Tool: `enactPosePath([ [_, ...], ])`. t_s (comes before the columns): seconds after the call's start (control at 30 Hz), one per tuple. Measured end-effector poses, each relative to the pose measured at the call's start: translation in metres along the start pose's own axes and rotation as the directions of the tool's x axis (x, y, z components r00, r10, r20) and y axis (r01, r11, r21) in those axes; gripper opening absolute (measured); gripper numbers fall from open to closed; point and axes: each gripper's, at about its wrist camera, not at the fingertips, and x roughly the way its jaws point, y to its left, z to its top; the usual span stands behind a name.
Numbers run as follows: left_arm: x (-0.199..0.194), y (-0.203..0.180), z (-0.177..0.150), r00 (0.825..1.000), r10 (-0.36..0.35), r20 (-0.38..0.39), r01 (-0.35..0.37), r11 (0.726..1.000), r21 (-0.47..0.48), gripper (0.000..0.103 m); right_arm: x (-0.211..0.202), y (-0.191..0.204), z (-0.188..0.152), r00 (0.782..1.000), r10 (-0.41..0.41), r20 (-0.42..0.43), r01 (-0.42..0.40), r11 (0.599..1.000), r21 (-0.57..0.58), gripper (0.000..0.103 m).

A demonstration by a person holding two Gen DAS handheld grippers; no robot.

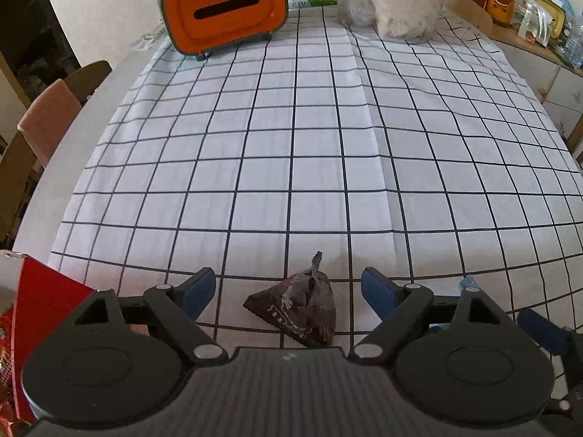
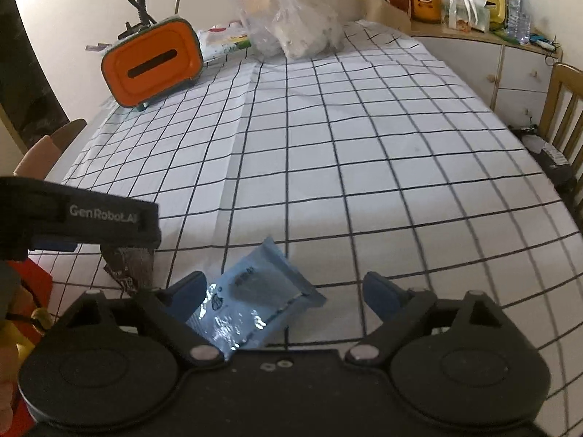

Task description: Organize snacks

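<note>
A dark triangular snack packet [image 1: 298, 309] lies on the checked tablecloth [image 1: 291, 145], near the table's front edge. My left gripper [image 1: 288, 291] hangs over it, open, with the packet between its blue fingers [image 1: 196, 291] and touching neither. A light-blue foil snack packet [image 2: 251, 302] lies just to the right of it. My right gripper [image 2: 286, 291] stands open around this packet. The packet sits close against the left finger [image 2: 189, 291] and well apart from the right one. In the right wrist view the left gripper's black housing [image 2: 91, 215] covers part of the dark packet [image 2: 127, 266].
A red box [image 1: 43, 298] stands at the front left corner. At the far end are an orange tissue box [image 1: 222, 7] and clear plastic bags [image 1: 393, 0]. A sideboard with bottles [image 2: 473, 0] and a wooden chair [image 2: 561, 102] are on the right, and more chairs [image 1: 47, 116] on the left.
</note>
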Motion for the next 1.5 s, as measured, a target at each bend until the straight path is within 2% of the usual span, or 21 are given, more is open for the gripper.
enactPosePath([
  [0.1, 0.007, 0.0, 0.001, 1.0, -0.005, -0.014, 0.005, 1.0, -0.014, 0.084, 0.004, 0.005, -0.001, 1.0, -0.013, 0.01, 0.013, 1.0, -0.005, 0.091],
  [0.17, 0.011, 0.001, 0.001, 1.0, -0.004, -0.03, 0.004, 1.0, -0.022, 0.074, 0.007, 0.009, -0.001, 1.0, -0.022, 0.02, 0.022, 1.0, -0.015, 0.09],
  [0.27, 0.018, 0.002, -0.001, 0.998, -0.017, -0.06, 0.015, 0.999, -0.033, 0.063, 0.008, 0.013, -0.004, 0.998, -0.04, 0.04, 0.042, 0.998, -0.044, 0.085],
  [0.4, 0.02, 0.006, -0.003, 0.998, -0.031, -0.059, 0.028, 0.999, -0.046, 0.058, 0.005, 0.018, -0.008, 0.998, -0.025, 0.055, 0.03, 0.996, -0.084, 0.07],
  [0.43, 0.019, 0.007, -0.003, 0.998, -0.036, -0.058, 0.034, 0.998, -0.05, 0.055, 0.004, 0.019, -0.009, 0.998, -0.023, 0.064, 0.028, 0.996, -0.088, 0.063],
  [0.5, 0.018, 0.007, -0.004, 0.998, -0.037, -0.054, 0.035, 0.998, -0.05, 0.054, 0.0, 0.019, -0.011, 0.997, 0.0, 0.074, 0.008, 0.995, -0.103, 0.058],
  [0.77, 0.005, 0.005, -0.01, 0.999, -0.021, -0.041, 0.021, 1.0, -0.023, 0.04, -0.012, 0.017, -0.022, 0.995, 0.015, 0.094, -0.003, 0.991, -0.131, 0.05],
  [0.8, 0.003, 0.006, -0.011, 0.999, -0.025, -0.042, 0.024, 0.999, -0.023, 0.04, -0.015, 0.015, -0.023, 0.995, 0.022, 0.096, -0.01, 0.992, -0.128, 0.047],
  [0.83, 0.001, 0.006, -0.013, 0.999, -0.031, -0.045, 0.03, 0.999, -0.021, 0.038, -0.019, 0.013, -0.024, 0.994, 0.029, 0.11, -0.016, 0.992, -0.125, 0.032],
  [0.9, -0.002, 0.007, -0.016, 0.999, -0.034, -0.043, 0.034, 0.999, -0.018, 0.037, -0.027, 0.008, -0.026, 0.992, 0.065, 0.106, -0.053, 0.992, -0.117, 0.022],
  [1.07, -0.008, 0.012, -0.026, 0.998, -0.04, -0.039, 0.039, 0.999, -0.019, 0.035, -0.038, -0.002, -0.035, 0.991, 0.092, 0.092, -0.083, 0.992, -0.097, 0.018],
  [1.23, -0.013, 0.017, -0.037, 0.998, -0.046, -0.043, 0.046, 0.999, -0.014, 0.035, -0.054, -0.01, -0.051, 0.989, 0.133, 0.064, -0.127, 0.988, -0.09, 0.005],
  [1.3, -0.016, 0.017, -0.042, 0.998, -0.051, -0.043, 0.051, 0.999, -0.006, 0.035, -0.061, -0.01, -0.059, 0.989, 0.141, 0.047, -0.135, 0.984, -0.118, 0.005],
  [1.4, -0.022, 0.018, -0.051, 0.997, -0.062, -0.043, 0.062, 0.998, 0.003, 0.035, -0.069, -0.009, -0.066, 0.988, 0.147, 0.041, -0.136, 0.971, -0.199, 0.019],
  [1.5, -0.031, 0.02, -0.058, 0.997, -0.072, -0.032, 0.072, 0.997, 0.006, 0.035, -0.07, -0.01, -0.066, 0.991, 0.13, 0.046, -0.114, 0.961, -0.254, 0.028],
])
